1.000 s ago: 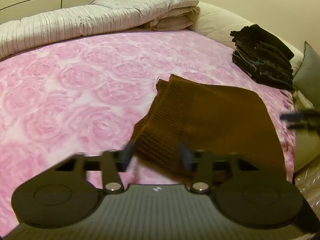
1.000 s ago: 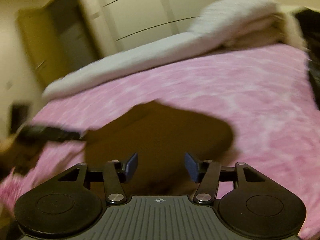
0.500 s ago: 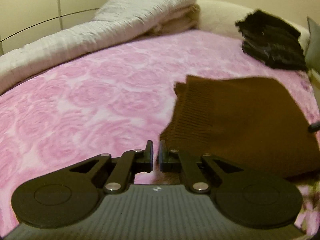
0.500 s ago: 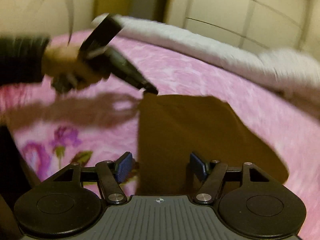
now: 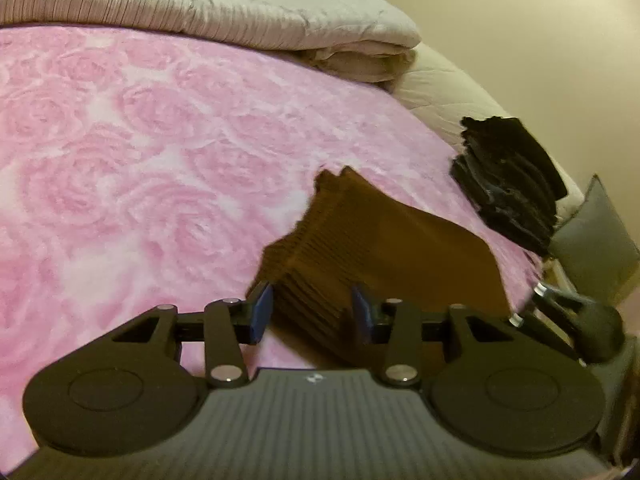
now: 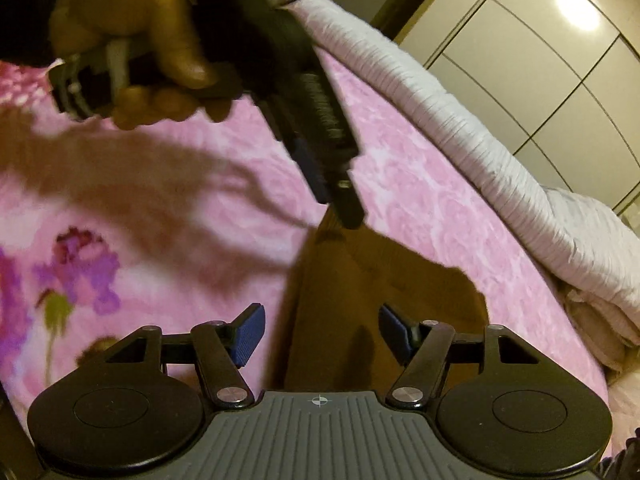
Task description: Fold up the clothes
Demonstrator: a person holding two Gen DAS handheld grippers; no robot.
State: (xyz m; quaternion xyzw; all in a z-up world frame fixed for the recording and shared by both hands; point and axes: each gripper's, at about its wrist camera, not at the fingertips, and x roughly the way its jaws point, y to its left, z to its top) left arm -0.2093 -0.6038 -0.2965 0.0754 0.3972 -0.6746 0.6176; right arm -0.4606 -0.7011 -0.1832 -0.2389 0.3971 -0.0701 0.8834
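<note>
A folded brown knit sweater (image 5: 384,248) lies on the pink rose bedspread (image 5: 140,168). My left gripper (image 5: 312,313) is open, and the sweater's ribbed near corner shows between its blue pads. In the right wrist view a hand (image 6: 132,40) holds the left gripper (image 6: 337,197), whose tips are down at the far corner of the sweater (image 6: 380,312). My right gripper (image 6: 322,334) is open at the opposite edge with the cloth below its gap. I cannot tell whether either gripper touches the fabric. The right gripper (image 5: 576,316) also shows at the right edge of the left wrist view.
A stack of folded black clothes (image 5: 508,184) sits at the bed's far right edge, next to a grey cushion (image 5: 600,240). A folded pale quilt (image 5: 240,4) runs along the back of the bed. White wardrobe doors (image 6: 560,64) stand behind the quilt.
My left gripper was shut half a second ago and is now open at the sweater's ribbed corner. The right wrist view has swung and closed in on the sweater's opposite edge.
</note>
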